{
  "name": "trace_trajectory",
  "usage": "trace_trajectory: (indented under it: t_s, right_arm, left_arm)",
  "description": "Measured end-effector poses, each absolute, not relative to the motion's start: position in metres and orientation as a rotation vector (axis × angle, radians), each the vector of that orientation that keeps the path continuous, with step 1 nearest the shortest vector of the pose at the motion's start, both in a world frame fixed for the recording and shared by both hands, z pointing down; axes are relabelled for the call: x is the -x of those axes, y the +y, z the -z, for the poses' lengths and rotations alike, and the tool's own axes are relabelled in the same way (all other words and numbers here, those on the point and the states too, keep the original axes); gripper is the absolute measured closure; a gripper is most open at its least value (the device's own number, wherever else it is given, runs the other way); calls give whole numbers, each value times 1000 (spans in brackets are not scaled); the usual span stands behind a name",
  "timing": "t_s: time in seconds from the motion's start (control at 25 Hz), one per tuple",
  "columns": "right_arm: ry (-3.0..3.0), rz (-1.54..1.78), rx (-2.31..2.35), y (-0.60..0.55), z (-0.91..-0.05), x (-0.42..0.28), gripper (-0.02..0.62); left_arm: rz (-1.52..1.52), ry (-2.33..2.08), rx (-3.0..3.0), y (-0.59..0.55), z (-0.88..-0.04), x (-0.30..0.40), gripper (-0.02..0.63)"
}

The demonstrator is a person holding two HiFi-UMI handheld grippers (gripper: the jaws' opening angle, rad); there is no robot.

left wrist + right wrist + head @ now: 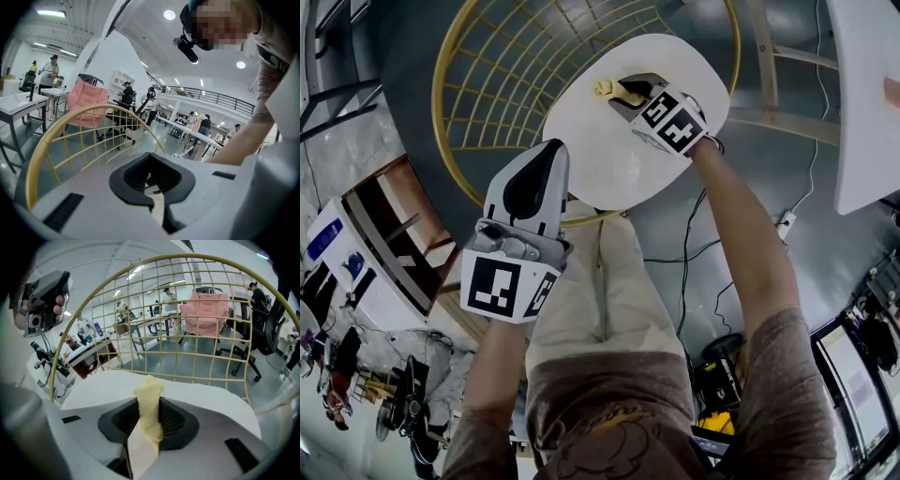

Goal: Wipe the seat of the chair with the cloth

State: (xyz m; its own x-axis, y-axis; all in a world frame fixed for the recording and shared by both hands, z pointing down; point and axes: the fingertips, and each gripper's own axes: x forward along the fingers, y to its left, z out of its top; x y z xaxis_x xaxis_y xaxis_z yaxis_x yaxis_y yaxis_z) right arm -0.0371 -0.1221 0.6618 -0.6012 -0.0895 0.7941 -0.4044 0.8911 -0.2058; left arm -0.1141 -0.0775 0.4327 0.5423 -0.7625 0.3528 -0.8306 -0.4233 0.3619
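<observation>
The chair has a white seat [619, 150] and a gold wire back [502, 84]. My right gripper [625, 91] is over the far part of the seat, shut on a pale yellow cloth [606, 89] that sticks out past its jaws. In the right gripper view the cloth [149, 404] stands pinched between the dark pads, with the white seat [98, 385] just below and the gold back [187, 319] behind. My left gripper [546, 150] hovers at the seat's near left edge, jaws closed on nothing. In the left gripper view its jaws [152, 183] meet, with the gold back [70, 136] to the left.
A white table edge [867, 103] lies at the right. Cables and a power strip [786, 223] run on the grey floor beside the chair. A wooden shelf unit [398, 244] stands at the left. A pink chair [204, 310] and desks with people stand beyond the wire back.
</observation>
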Motion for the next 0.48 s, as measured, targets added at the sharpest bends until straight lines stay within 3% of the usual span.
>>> trace_trajectory:
  t_s: [0.48]
  right_arm:
    - [-2175,-510,-346,-67,-664,2,465]
  left_arm:
    - [-187,-1266,-2298,-75,-429,96,597]
